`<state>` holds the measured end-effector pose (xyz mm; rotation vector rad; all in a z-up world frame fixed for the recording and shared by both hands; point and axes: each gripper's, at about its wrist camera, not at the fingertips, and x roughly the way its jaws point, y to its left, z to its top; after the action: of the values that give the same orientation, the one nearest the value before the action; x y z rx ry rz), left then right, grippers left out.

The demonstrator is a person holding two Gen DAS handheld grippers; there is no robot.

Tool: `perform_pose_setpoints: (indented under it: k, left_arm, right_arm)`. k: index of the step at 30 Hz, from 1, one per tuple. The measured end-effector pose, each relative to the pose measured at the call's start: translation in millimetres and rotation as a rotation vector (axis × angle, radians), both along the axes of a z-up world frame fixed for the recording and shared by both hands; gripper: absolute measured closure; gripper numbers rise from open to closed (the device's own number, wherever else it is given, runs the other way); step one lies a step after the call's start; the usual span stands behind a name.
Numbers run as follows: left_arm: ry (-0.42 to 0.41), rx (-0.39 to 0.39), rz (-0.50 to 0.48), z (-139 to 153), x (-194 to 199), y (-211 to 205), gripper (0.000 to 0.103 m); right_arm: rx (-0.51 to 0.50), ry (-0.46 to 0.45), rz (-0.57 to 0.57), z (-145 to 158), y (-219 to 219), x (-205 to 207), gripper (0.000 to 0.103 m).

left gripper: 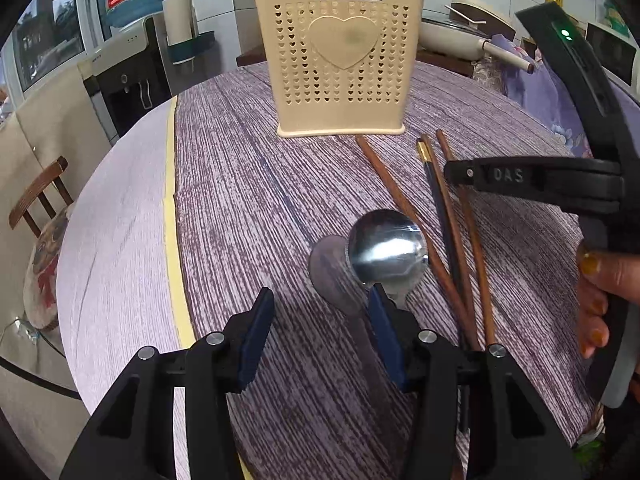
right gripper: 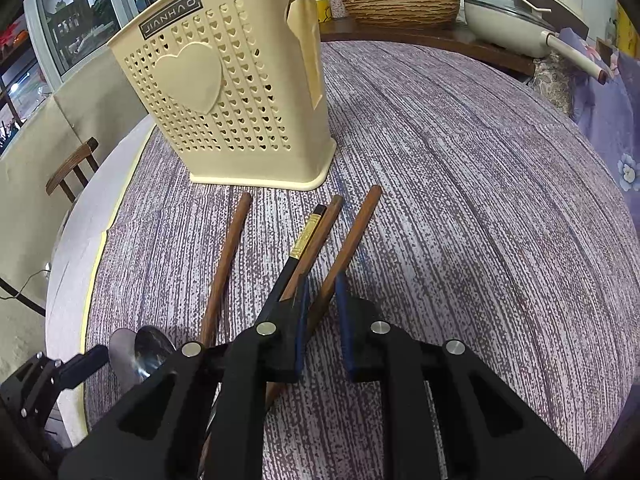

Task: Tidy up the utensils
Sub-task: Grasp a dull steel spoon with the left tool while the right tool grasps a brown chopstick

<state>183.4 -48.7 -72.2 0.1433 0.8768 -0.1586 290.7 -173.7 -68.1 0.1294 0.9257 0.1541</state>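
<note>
A cream perforated utensil holder (left gripper: 340,68) stands upright on the purple tablecloth; it also shows in the right wrist view (right gripper: 236,96). A steel spoon (left gripper: 386,254) lies in front of it, bowl toward the holder. My left gripper (left gripper: 320,328) is open, its right pad beside the spoon's neck. Several chopsticks (left gripper: 448,224) lie right of the spoon. In the right wrist view my right gripper (right gripper: 322,316) has its jaws narrowly apart around one brown chopstick (right gripper: 348,244); a black gold-banded chopstick (right gripper: 298,256) lies just left of it.
The round table (right gripper: 480,200) has a yellow-edged bare strip (left gripper: 120,220) at left. A wooden chair (left gripper: 38,204), a water dispenser (left gripper: 128,76), a white pan (right gripper: 516,28) and a woven basket (right gripper: 400,2) stand beyond the table.
</note>
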Motion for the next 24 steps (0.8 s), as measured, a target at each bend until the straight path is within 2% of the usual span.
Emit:
perform_pose_setpoints:
  k: [6, 8, 11, 15, 24]
  left_arm:
    - [0.013, -0.006, 0.030, 1, 13, 11, 0.054]
    - [0.011, 0.004, 0.033, 2, 11, 6, 0.061]
    - [-0.003, 0.029, 0.048, 2, 7, -1, 0.064]
    - [0.008, 0.005, 0.091, 2, 7, -1, 0.065]
    - [0.007, 0.004, 0.141, 3, 7, -4, 0.064]
  right_arm:
    - [0.001, 0.004, -0.006, 0, 0, 8, 0.088]
    - [-0.003, 0.001, -0.012, 0, 4, 11, 0.088]
    - [-0.011, -0.001, -0.017, 0, 6, 12, 0.088]
    - [-0.017, -0.003, -0.018, 0, 7, 13, 0.090]
    - [-0.031, -0.022, -0.028, -1, 10, 12, 0.090]
